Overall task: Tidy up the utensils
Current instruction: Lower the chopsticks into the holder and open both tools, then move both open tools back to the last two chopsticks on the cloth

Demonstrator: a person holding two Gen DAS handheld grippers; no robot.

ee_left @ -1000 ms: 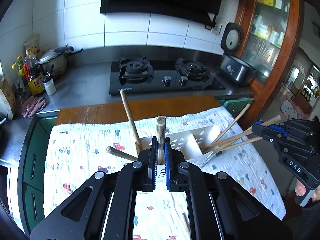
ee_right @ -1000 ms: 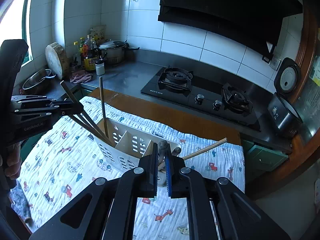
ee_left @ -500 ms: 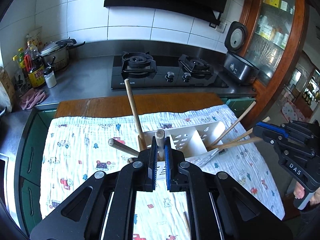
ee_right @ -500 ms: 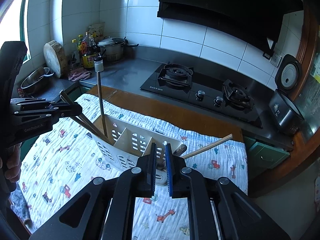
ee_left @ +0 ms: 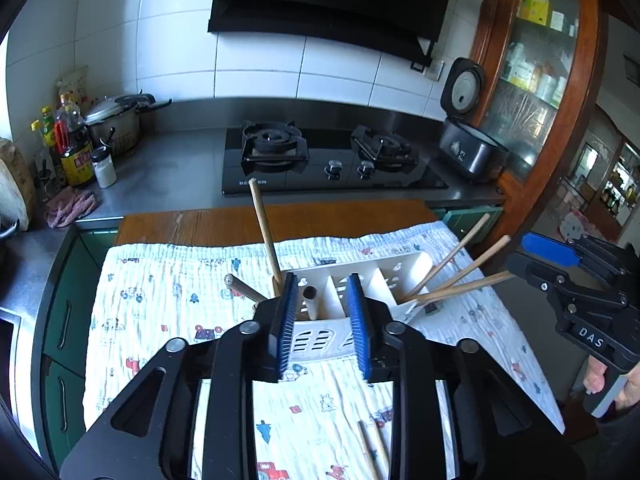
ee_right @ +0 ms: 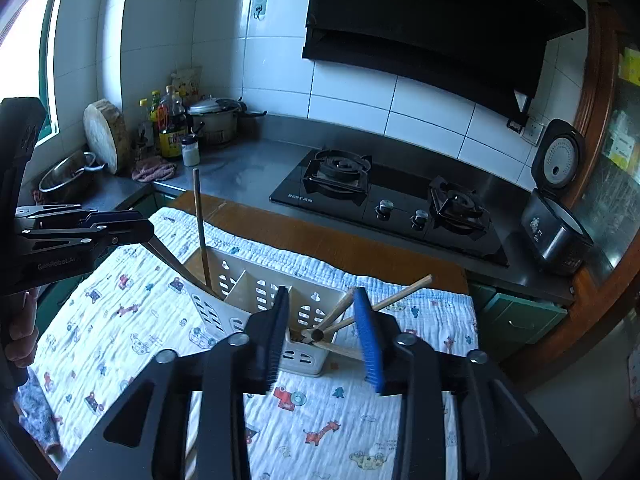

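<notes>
A white slotted caddy stands on the printed cloth. My left gripper hovers just in front of it with its jaws opening. The round end of a wooden handle stands in a compartment between the pads, touching neither. A long wooden stick and a short handle lean out at the caddy's left. Several chopsticks fan out on its right. My right gripper is over the caddy, jaws opening too. Wooden handles rest in the compartment below it, free of the pads.
A pair of loose chopsticks lies on the cloth near the front edge. Behind the table is a steel counter with a gas hob, a rice cooker, bottles and a pot. A hand grips each gripper's handle.
Both grippers were shut on wooden handles. The handles sank into the caddy, and now both pairs of jaws have spread off them.
</notes>
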